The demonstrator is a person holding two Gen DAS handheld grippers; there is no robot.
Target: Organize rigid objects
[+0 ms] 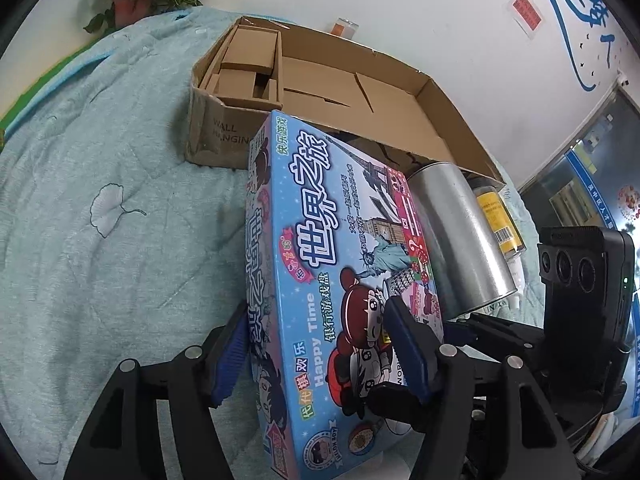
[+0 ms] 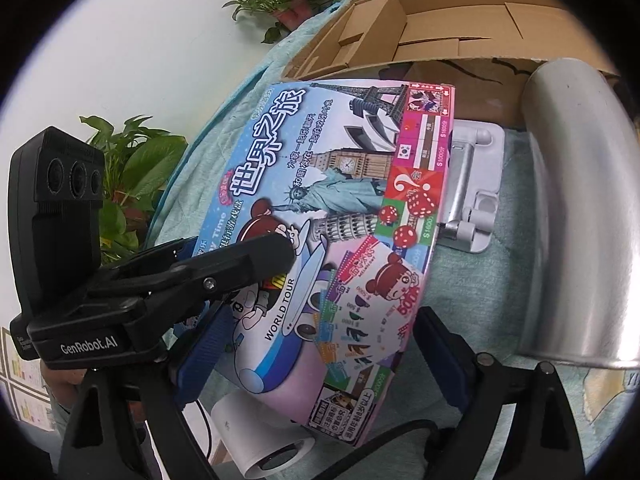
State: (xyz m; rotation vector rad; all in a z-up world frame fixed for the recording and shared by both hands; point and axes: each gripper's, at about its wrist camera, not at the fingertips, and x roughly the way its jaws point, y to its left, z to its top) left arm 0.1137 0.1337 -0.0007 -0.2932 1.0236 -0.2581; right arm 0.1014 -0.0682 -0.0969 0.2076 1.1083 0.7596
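Two claws — left claw point(image 1: 320, 344) clamping game box point(image 1: 320, 248), right claw point(image 2: 320, 356) wide — teal quilt point(image 1: 100, 220), white wall point(image 1: 420, 8).

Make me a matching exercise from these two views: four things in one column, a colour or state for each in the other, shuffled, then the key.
Things
1. board game box
2. metal can
3. cardboard box
4. toilet paper roll

States
A. brown, open at the top
B. silver, lying on its side
C. white, under the near end of the game box
D. blue, clamped by the left gripper

Pairs: 1-D, 2-B, 3-A, 4-C
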